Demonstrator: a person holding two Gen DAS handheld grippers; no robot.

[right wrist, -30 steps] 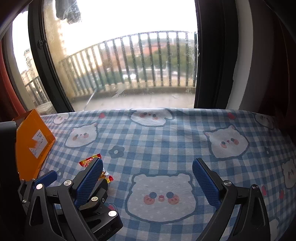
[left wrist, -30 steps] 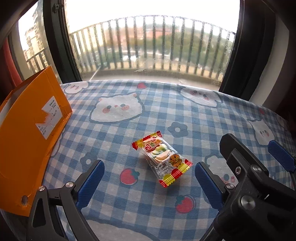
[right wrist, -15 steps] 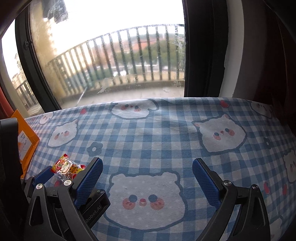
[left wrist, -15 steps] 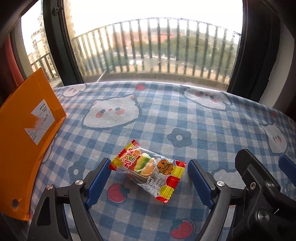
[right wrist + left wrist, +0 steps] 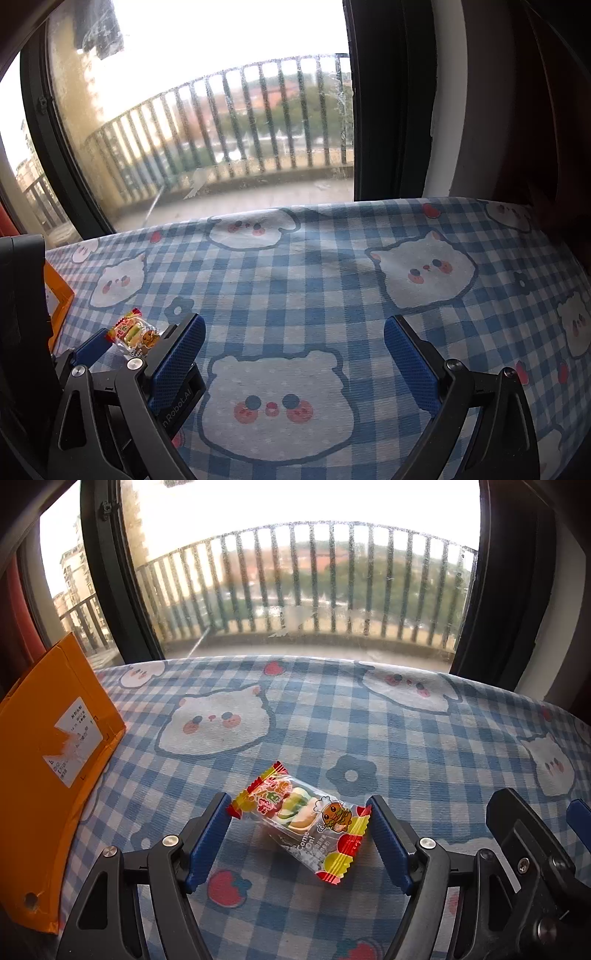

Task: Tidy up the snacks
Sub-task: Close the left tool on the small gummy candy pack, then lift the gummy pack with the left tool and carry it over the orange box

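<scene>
A small clear snack packet [image 5: 299,812] with red-and-yellow crimped ends and a burger cartoon lies on the blue checked tablecloth [image 5: 406,738]. My left gripper [image 5: 297,810] straddles it lengthwise and its jaws are closing. The blue pads [image 5: 207,834] are just meeting the wrapper's two ends, and the packet still rests on the cloth. The right wrist view shows the same packet [image 5: 135,332] at its lower left, between the left gripper's fingers. My right gripper [image 5: 295,350] hovers open over a bear print with nothing between its pads.
An orange cardboard box [image 5: 55,775] with a white label stands at the table's left edge, close to the left gripper. The right gripper's black finger [image 5: 517,834] sits just right of the left gripper. A window with balcony railing [image 5: 314,583] runs behind the table's far edge.
The left gripper moved forward and down over the packet and its jaws narrowed from wide apart to the packet's ends. The packet now lies more crosswise. The right gripper's view swung slightly right.
</scene>
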